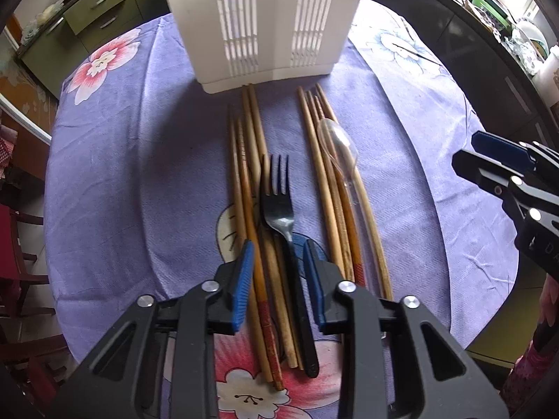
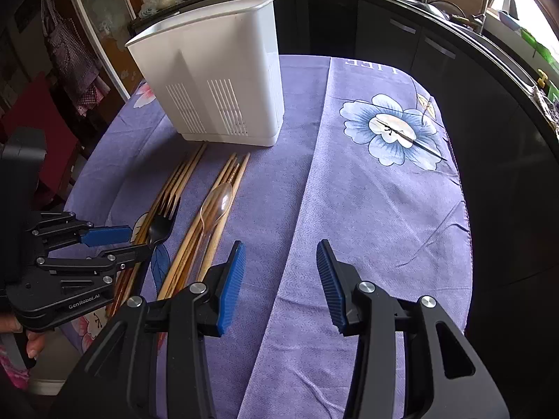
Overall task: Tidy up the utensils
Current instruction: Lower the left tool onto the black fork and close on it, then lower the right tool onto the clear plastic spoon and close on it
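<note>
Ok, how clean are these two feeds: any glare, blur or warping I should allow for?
Left wrist view: sharp; fisheye bows the outer chopsticks, and the clear spoon is faint against the wood. Right wrist view: window at top right blown out, cabinets below it dark, the cloth's edge curved by the lens.

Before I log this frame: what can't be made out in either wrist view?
- Inside of the white utensil holder: the left wrist view crops its top; the right wrist view shows only the inner back wall.
- Whether the left claw pinches the fork: the pads straddle its handle and the chopsticks; contact unclear.
- Clear plastic spoon handle: transparent, lost among chopsticks.
</note>
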`<move>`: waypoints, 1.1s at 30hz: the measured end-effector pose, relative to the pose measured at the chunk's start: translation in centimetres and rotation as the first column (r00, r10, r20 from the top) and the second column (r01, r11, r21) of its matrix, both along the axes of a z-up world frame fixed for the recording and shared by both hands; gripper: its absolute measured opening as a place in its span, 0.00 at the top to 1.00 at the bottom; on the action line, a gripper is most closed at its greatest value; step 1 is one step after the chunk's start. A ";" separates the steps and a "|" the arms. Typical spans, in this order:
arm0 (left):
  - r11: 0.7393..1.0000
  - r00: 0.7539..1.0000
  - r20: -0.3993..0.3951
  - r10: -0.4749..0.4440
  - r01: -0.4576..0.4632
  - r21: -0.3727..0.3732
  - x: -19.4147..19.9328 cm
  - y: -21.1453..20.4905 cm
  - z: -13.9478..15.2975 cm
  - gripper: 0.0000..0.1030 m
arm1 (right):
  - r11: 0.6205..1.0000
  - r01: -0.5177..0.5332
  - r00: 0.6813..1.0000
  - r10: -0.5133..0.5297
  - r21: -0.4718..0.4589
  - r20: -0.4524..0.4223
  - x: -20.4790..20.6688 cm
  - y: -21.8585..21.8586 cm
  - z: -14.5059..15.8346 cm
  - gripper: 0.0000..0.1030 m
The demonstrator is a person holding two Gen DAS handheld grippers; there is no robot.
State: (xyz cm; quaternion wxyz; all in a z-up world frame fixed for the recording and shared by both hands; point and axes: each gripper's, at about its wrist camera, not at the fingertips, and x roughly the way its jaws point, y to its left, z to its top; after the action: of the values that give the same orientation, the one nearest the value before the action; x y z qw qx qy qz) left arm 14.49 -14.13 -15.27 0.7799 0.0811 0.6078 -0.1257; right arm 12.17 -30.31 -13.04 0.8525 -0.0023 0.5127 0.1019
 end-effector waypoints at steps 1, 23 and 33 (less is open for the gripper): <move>1.000 1.000 -0.006 -0.005 0.005 0.005 -0.1 -0.3 -0.2 0.77 | 1.000 0.002 1.000 -0.002 0.002 -0.002 0.0 -0.1 -0.1 0.58; 1.000 1.000 0.006 -0.007 0.007 0.013 0.6 -1.2 -0.5 0.94 | 1.000 -0.007 1.000 0.006 -0.008 -0.016 -0.3 -0.3 -0.8 0.58; 1.000 0.999 0.048 -0.010 0.010 0.000 0.1 -0.2 1.2 0.95 | 0.997 -0.074 0.993 0.075 0.012 -0.087 1.1 3.7 -2.1 0.70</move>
State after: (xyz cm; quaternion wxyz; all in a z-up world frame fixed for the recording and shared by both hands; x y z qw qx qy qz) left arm 14.59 -14.35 -14.04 0.7936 0.0868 0.5885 -0.1278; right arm 13.23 -26.60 -15.19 0.8250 -0.0132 0.5485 0.1358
